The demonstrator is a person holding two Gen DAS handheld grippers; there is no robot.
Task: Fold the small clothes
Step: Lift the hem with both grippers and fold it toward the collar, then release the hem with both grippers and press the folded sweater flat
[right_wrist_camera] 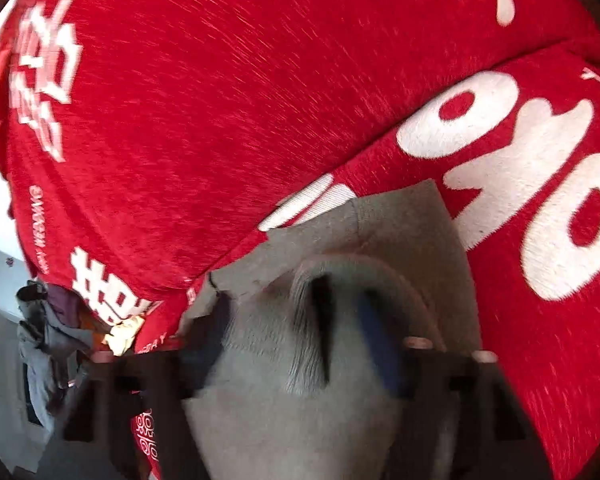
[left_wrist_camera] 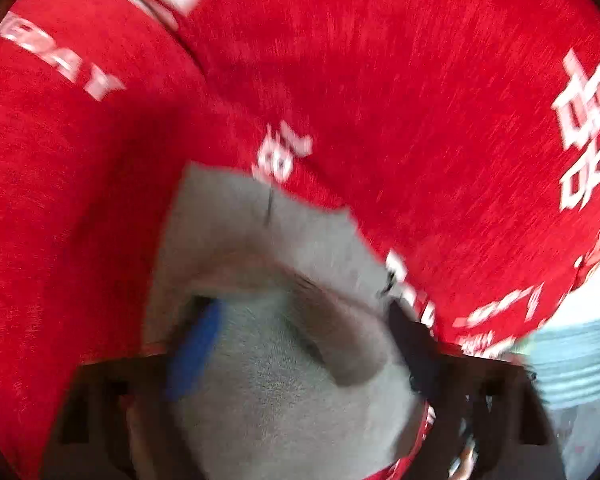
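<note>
Lying bunched between both spread tongs [left_wrist_camera: 300, 344] [right_wrist_camera: 300, 340]: grey garment [left_wrist_camera: 284, 400], axis unclear.

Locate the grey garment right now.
The grey garment fills the lower centre of both wrist views, lying on the red cloth, bunched between each gripper's open fingers.

Surface: covered by a red cloth [left_wrist_camera: 400, 80] with white printed lettering [right_wrist_camera: 540, 184], spread in overlapping folds. Lying directly on it: one grey garment [left_wrist_camera: 284, 360], fuzzy, bunched into a raised ridge [right_wrist_camera: 340, 320].
</note>
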